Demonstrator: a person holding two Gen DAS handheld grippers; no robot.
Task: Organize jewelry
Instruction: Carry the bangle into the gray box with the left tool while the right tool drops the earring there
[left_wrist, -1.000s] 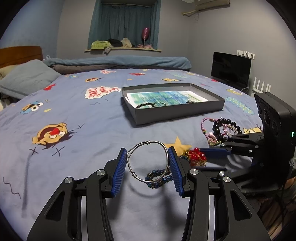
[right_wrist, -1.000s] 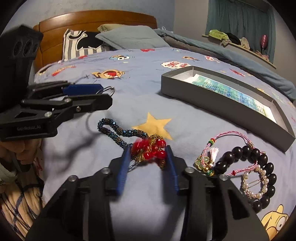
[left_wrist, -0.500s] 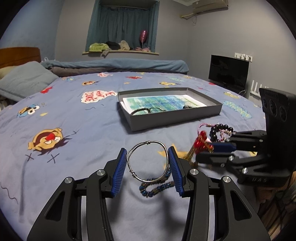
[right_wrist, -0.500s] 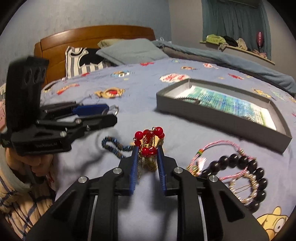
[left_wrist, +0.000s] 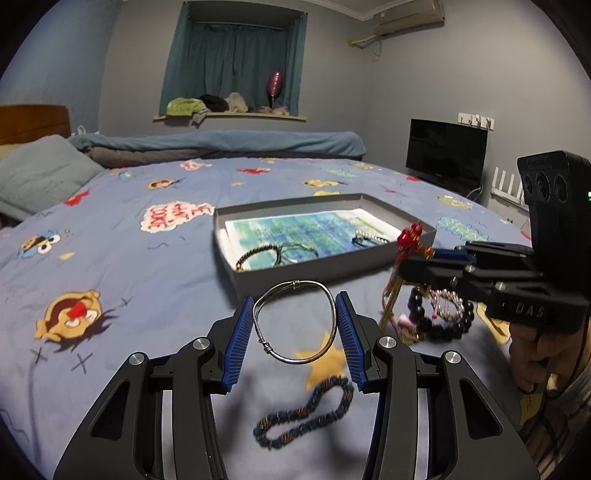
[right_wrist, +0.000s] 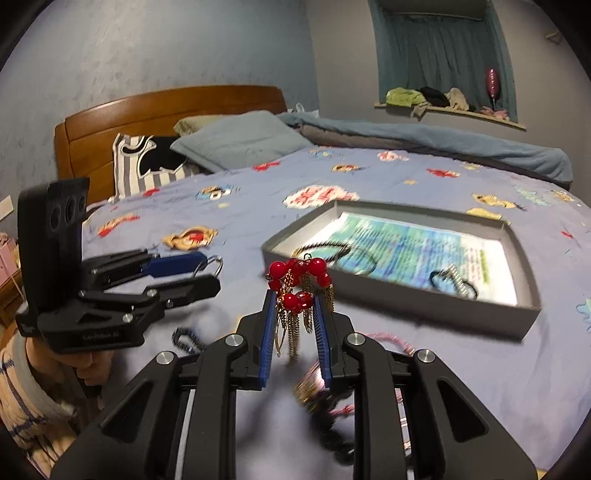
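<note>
**Now both pieces ride toward the tray**

Right, two carries at once. The left gripper (left_wrist: 297, 334) has its jaws clamped on the silver bangle (left_wrist: 295, 321), pads pressing each side of the hoop, which stands up off the bed (left_wrist: 110, 258). The right gripper (right_wrist: 295, 325) has its jaws pinched on the red bead piece (right_wrist: 299, 280), gold chains dangling loose between the pads. The grey tray (right_wrist: 402, 302) sits just ahead of both, with a dark bracelet (left_wrist: 258, 254) and a small pin (right_wrist: 452, 278) already in it.

To do this well, I'd say clear the near wall first, so the hanging chains don't snag the rim. Bring each piece over a bare patch of the lining, apart from what lies there, then lower before letting go. Stagger the two grippers; they're close together and could knock. The bangle could roll, so lay it flat. Waiting on the bed are the blue bead loop (left_wrist: 306, 413) and the black bead pile (left_wrist: 439, 314).
</note>
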